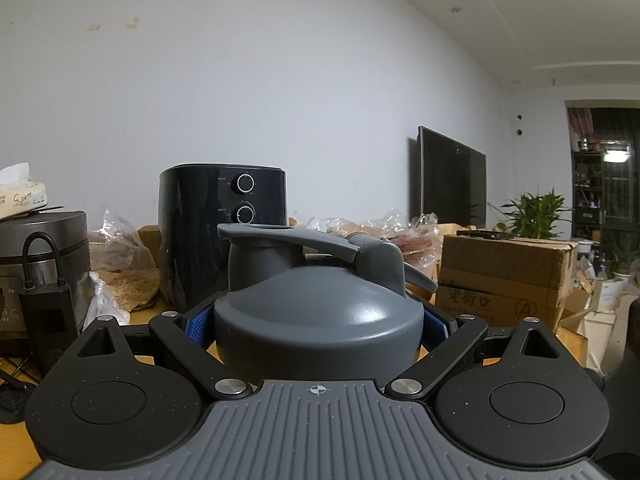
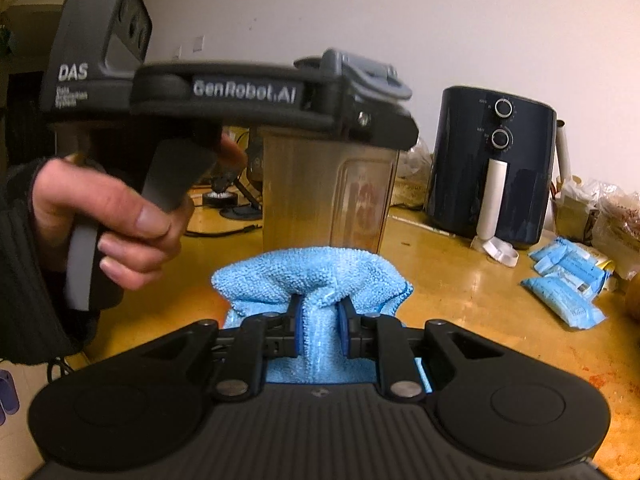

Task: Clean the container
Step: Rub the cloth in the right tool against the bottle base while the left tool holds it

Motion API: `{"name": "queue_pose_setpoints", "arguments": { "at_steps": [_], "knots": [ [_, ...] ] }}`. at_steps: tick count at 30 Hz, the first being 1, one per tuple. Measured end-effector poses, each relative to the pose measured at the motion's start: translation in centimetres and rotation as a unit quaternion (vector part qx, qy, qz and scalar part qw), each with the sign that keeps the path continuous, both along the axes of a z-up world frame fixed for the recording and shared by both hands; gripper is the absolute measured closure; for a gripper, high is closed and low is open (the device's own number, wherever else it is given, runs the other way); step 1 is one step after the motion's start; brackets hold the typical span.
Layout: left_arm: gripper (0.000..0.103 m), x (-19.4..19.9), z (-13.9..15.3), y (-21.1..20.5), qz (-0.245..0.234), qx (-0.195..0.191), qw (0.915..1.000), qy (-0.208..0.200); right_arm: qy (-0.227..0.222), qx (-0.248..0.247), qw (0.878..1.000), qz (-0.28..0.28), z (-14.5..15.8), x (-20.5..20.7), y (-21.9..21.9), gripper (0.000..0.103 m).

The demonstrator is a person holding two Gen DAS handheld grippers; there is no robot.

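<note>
My right tool (image 2: 319, 330) pinched the blue cloth (image 2: 312, 276), just before the container (image 2: 328, 188). The container stood upright on the surface (image 2: 460, 280), nothing visible inside, my left tool (image 1: 318, 322) clamped round its grey lid (image 1: 318, 312). Behind it stood the air fryer (image 2: 490, 168).

The left claw (image 2: 384, 120) hides the container's (image 2: 324, 196) lid rim; the cloth's (image 2: 312, 276) lower end is hidden.

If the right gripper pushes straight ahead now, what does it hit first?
Probably the bottle: the blue cloth pinched in the right gripper would meet its lower wall, though depth is uncertain.
</note>
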State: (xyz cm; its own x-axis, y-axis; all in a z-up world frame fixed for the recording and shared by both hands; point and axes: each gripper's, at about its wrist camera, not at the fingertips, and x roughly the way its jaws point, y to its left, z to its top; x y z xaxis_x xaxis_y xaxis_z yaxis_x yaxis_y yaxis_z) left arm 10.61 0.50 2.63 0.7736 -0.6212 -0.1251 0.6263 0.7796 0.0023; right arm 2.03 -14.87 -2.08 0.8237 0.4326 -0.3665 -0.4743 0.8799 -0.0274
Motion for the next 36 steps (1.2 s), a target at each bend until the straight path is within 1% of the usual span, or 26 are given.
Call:
{"name": "queue_pose_setpoints", "arguments": {
  "at_steps": [9,36],
  "knots": [
    [0.007,0.1,-0.2,-0.1,0.007,0.000,1.0000,0.000,0.030,-0.022,0.999,-0.004,-1.9,0.9,0.7,0.092],
    [0.007,0.0,-0.2,0.0,0.009,-0.001,1.0000,-0.001,0.038,0.005,0.999,-0.015,-2.1,1.2,0.6,0.092]
  ]
}}
